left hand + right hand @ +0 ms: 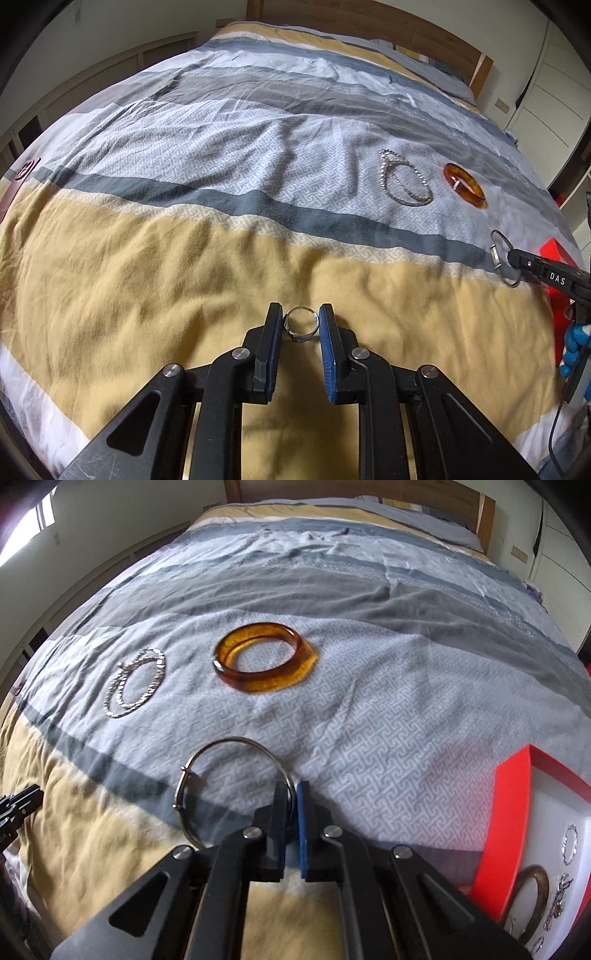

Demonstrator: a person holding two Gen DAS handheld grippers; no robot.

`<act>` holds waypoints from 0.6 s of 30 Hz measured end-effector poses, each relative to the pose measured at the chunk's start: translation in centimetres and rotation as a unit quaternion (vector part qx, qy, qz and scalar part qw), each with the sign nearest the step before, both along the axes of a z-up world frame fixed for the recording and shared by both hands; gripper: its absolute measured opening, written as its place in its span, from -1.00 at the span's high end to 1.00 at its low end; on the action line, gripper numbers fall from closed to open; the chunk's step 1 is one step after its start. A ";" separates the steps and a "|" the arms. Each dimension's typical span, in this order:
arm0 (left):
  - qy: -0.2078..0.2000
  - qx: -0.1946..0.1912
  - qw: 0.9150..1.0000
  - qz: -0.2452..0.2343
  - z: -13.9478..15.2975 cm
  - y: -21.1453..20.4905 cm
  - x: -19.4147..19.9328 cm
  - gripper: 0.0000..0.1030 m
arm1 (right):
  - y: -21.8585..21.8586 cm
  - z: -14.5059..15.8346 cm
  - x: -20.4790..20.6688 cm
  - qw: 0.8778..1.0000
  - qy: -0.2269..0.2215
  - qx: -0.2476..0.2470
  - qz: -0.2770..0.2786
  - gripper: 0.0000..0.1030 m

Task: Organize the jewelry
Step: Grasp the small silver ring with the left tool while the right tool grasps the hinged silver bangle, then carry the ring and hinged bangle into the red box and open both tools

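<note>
Between left gripper (300,321) fingers, seemingly touching both: silver ring (301,325).

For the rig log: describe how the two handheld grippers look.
Both the left gripper and the right gripper are matte black linkage frames with silver pivot rivets and blue-padded fingers. The right one carries white "DAS" lettering and a black cable.

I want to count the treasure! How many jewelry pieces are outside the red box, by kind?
Small silver ring, in the left tool: 1
Thin silver wire bangle, in the right tool: 1
Amber translucent bangle: 1
Sparkly silver chain bracelet: 1
Total: 4
</note>
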State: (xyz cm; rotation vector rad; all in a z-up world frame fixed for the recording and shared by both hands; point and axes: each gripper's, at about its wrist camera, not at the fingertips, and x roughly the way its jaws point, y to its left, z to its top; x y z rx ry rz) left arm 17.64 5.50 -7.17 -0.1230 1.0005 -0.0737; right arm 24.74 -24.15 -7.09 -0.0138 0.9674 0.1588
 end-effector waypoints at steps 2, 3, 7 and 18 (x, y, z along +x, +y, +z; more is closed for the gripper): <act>-0.003 -0.001 1.000 -0.003 0.5 -0.3 -0.6 0.62 | 0.3 1.0 -1.3 1.000 -0.015 -0.007 0.006 0.92; -0.005 -0.002 1.000 -0.004 0.7 -0.3 -0.9 0.62 | 0.4 1.5 -1.8 1.000 -0.022 -0.009 0.009 0.92; -0.015 -0.005 1.000 -0.011 2.0 -0.7 -2.4 0.62 | 0.4 4.1 -4.2 0.999 -0.051 -0.012 0.011 0.91; -0.061 -0.012 0.998 -0.028 6.4 -1.5 -7.4 0.62 | -1.0 10.8 -11.1 0.993 -0.114 -0.030 -0.015 0.91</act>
